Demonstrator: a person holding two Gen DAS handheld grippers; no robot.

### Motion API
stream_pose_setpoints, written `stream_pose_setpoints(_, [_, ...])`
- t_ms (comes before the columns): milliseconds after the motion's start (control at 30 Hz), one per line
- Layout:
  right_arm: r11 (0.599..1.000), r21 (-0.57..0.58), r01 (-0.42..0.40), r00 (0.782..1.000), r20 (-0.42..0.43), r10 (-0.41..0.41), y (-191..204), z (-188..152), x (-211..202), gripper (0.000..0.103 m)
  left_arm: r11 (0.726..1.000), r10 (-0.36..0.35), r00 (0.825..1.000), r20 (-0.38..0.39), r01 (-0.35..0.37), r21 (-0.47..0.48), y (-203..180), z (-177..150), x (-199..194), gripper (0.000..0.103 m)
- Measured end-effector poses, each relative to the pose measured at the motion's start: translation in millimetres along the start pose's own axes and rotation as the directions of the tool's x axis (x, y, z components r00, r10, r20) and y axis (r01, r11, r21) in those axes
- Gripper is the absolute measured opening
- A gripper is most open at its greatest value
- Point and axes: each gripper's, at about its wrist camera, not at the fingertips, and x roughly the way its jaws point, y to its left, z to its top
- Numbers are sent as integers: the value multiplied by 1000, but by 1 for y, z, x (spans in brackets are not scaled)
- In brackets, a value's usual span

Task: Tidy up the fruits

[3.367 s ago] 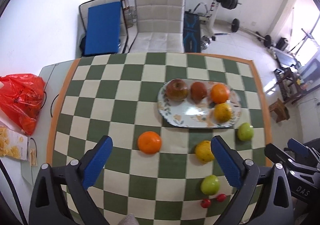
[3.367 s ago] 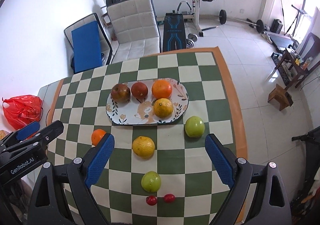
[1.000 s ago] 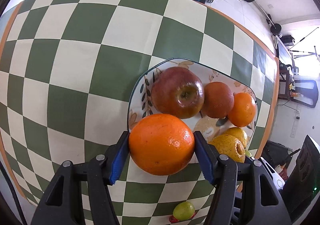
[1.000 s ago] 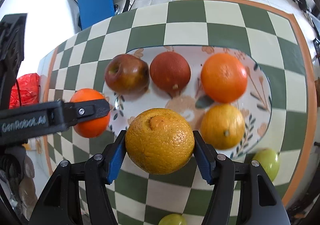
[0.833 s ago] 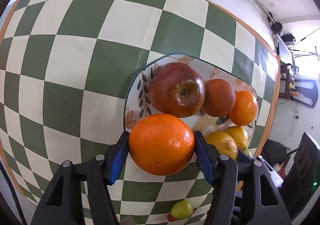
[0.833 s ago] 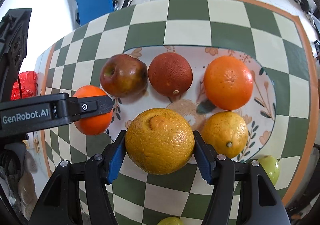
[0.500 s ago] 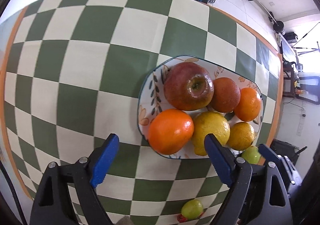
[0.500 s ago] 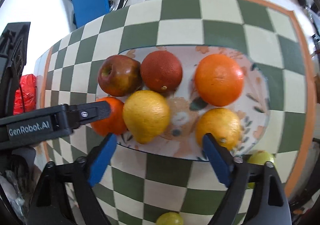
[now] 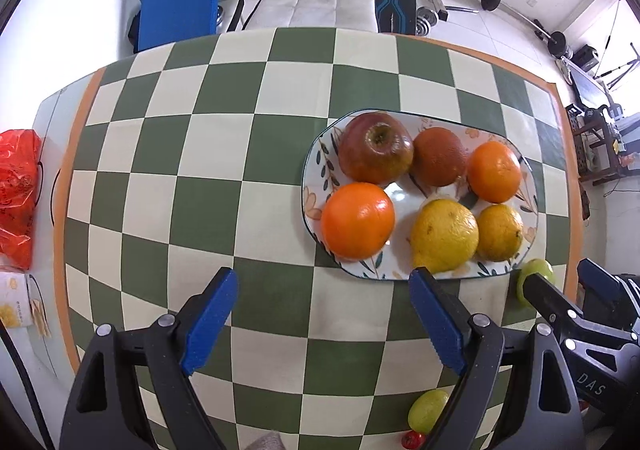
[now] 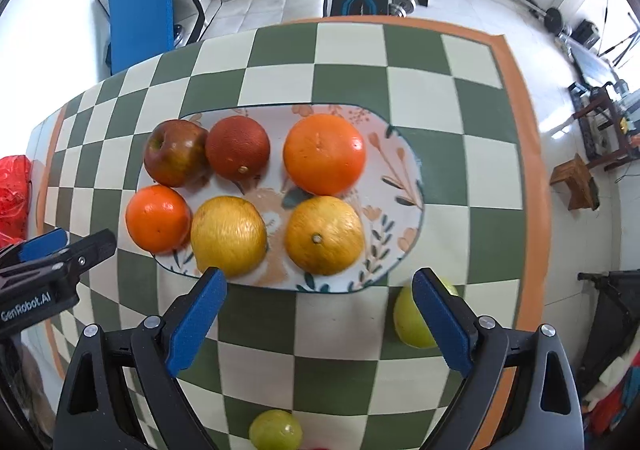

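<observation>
With six fruits on the plate [image 10: 404, 170] and three green ones [image 10: 416, 320] plus small red ones [image 9: 412, 439] on the checked tablecloth [image 9: 208, 154], judged roughly two-thirds done.

Filling the floral plate at centre frame in the right-wrist view: a dark red apple [image 10: 176, 152] and a reddish-brown orange [image 10: 238, 148] at upper left, a large orange [image 10: 324, 154] at upper right, a small bright orange [image 10: 158, 218] at lower left on the rim, a yellow citrus [image 10: 228, 236] at lower middle, a yellow-orange fruit [image 10: 324, 236] at lower right.

Left to gather, by this reading: one green fruit just below the plate's lower right edge, partly hidden behind a blue pad; another [image 10: 275, 431] at bottom centre; tiny red fruits at the bottom edge of the left-wrist view.

Left gripper [image 9: 324, 324] spread wide and empty, low in frame, short of the plate. Right gripper [image 10: 320, 324] likewise spread wide, holding nothing, just below the plate's near rim.

Off the cloth at far left, a red plastic bag [image 9: 18, 194].
</observation>
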Motion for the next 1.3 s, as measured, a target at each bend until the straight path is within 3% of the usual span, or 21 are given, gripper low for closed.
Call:
stream_pose_setpoints(433, [1000, 25, -3, 993, 119, 0, -8, -52, -71, 96, 999, -14, 984, 178, 5, 49, -20, -56, -85, 87])
stream_pose_setpoints(767, [999, 31, -17, 974, 228, 9, -10, -99, -143, 96, 997, -61, 964, 260, 45, 67, -25, -94, -141, 87])
stream_pose_setpoints(1000, [999, 26, -26, 955, 297, 17, -8, -126, -188, 96, 995, -78, 946, 315, 54, 83, -29, -111, -168, 87])
stream_pose_setpoints(1300, [998, 43, -44, 940, 339, 27, -7, -145, -215, 96, 995, -72, 939, 337, 46, 84, -31, -120, -177, 87])
